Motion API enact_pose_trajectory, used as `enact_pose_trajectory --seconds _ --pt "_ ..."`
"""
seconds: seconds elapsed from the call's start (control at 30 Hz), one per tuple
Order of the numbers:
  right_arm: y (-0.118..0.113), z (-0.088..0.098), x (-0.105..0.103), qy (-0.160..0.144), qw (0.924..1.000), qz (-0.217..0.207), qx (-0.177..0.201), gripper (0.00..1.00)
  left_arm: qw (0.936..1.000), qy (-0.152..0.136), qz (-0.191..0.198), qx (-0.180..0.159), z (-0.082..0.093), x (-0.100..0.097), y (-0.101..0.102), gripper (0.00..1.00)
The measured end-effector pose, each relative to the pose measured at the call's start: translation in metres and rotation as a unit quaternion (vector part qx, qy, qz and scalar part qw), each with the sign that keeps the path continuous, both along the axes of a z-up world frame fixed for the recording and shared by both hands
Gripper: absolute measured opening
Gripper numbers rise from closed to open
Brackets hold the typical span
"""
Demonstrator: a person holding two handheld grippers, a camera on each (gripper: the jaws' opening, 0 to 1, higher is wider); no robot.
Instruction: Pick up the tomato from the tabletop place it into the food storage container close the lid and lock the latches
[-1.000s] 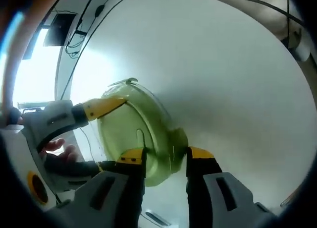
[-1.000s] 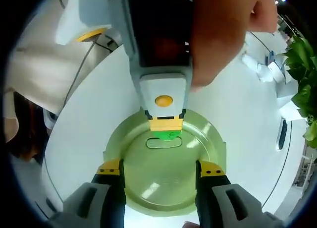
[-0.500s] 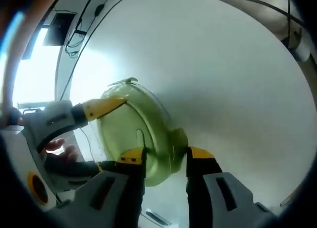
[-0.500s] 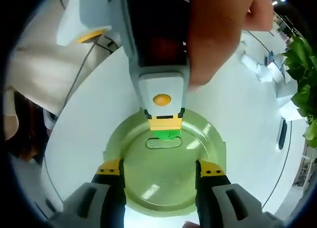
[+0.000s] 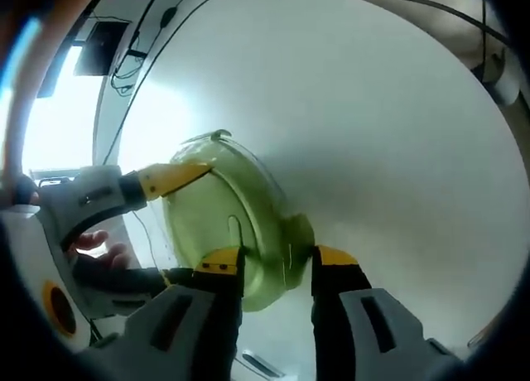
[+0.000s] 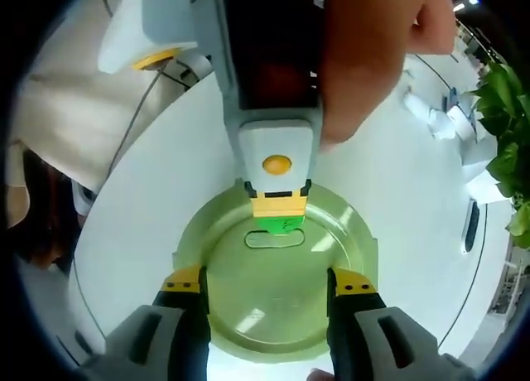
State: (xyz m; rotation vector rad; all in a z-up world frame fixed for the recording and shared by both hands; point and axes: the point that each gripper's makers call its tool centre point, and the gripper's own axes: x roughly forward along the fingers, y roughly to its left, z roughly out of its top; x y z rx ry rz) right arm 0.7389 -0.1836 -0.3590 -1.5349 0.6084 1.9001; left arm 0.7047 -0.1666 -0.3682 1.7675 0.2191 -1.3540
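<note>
Container lid [image 6: 273, 273] sits on the round tabletop [image 5: 373, 132]; left tool [image 6: 279, 209] clamps its green latch [image 6: 281, 224], right tool [image 6: 269, 286] released. Press down squarely.

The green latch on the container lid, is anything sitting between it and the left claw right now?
Nothing visible. In the right gripper view the left claw comes down straight onto the green latch at the far rim of the pale green lid, with no object between them; the white table around is bare there.
</note>
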Motion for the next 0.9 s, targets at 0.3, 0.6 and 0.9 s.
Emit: enact_pose_trajectory --seconds 0.3,0.6,0.9 --pt "0.000 0.001 -0.002 0.001 0.9998 -0.020 0.008 0.53 1.0000 -0.001 -0.003 0.003 0.000 0.000 0.000 0.22" --pt "0.000 0.004 0.000 -0.009 0.9991 -0.034 0.022 0.55 1.0000 -0.003 -0.002 0.004 0.000 -0.001 0.000 0.22" --pt "-0.001 0.019 0.002 -0.013 0.9976 -0.042 0.054 0.55 1.0000 -0.004 -0.001 0.006 0.000 -0.001 0.000 0.22"
